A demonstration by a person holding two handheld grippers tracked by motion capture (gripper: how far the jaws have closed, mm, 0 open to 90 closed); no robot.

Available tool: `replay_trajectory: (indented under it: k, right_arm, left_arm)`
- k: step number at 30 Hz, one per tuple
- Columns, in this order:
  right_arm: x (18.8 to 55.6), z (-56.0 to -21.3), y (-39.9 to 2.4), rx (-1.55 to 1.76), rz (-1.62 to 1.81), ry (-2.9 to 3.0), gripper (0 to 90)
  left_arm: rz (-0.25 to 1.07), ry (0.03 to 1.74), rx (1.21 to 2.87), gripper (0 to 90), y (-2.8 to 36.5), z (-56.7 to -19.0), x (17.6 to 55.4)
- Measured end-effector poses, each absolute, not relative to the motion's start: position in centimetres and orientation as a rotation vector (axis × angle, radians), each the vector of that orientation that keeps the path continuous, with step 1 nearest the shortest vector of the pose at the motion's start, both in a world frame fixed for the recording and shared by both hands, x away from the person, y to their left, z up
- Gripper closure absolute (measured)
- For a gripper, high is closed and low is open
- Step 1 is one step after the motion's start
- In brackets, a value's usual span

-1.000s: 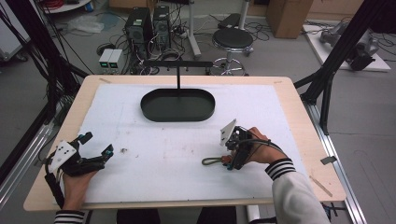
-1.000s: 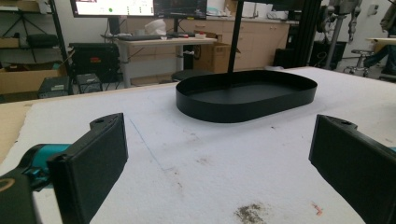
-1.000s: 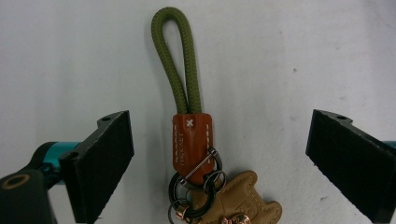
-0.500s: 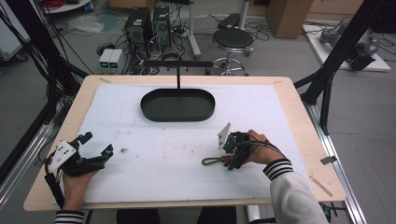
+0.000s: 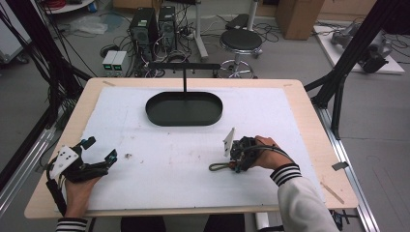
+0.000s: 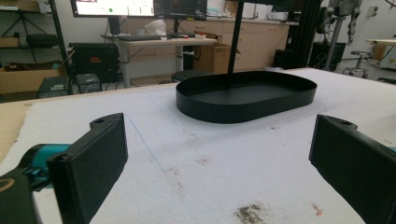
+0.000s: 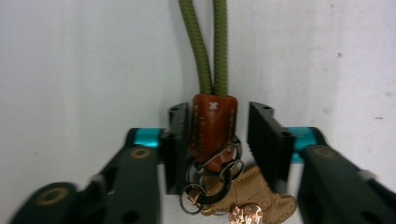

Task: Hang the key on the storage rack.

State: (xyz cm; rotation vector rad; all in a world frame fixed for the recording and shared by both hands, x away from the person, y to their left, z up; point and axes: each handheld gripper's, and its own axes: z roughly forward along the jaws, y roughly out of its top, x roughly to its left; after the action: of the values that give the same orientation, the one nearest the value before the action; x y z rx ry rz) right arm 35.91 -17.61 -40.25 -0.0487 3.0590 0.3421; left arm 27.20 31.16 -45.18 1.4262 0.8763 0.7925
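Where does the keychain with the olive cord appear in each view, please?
High view: the keychain lies right of centre, at the right gripper.
Left gripper view: this camera faces the black tray instead.
Right gripper view: the keychain sits at the centre, between the jaws, which have just been closing.
Shared landmark: the white mat.

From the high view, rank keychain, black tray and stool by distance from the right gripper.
1. keychain: between the jaws of the right gripper, cord trailing left.
2. black tray: farther up the table, toward the left.
3. stool: on the floor beyond the table.
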Motion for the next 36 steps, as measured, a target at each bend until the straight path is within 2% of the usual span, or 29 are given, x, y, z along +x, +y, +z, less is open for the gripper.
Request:
replay_trajectory:
  k: [3,6,19,36]
  right_arm:
    - [35.7,-40.2,-17.3,-0.063,0.318,3.064,71.9]
    - [35.5,-40.2,-17.3,-0.085,0.313,3.053,73.8]
    - [35.8,-40.0,-17.3,-0.049,0.348,3.055,74.4]
    - [37.3,-37.0,-18.7,0.235,0.879,2.922,74.4]
  left_arm:
    - [0.792,0.877,1.427,4.9,31.2,-45.2,27.2]
    - [0.792,0.876,1.426,4.9,31.2,-45.2,27.2]
    - [0.793,0.875,1.426,4.9,31.1,-45.2,27.2]
    - [0.792,0.877,1.426,4.9,31.2,-45.2,27.2]
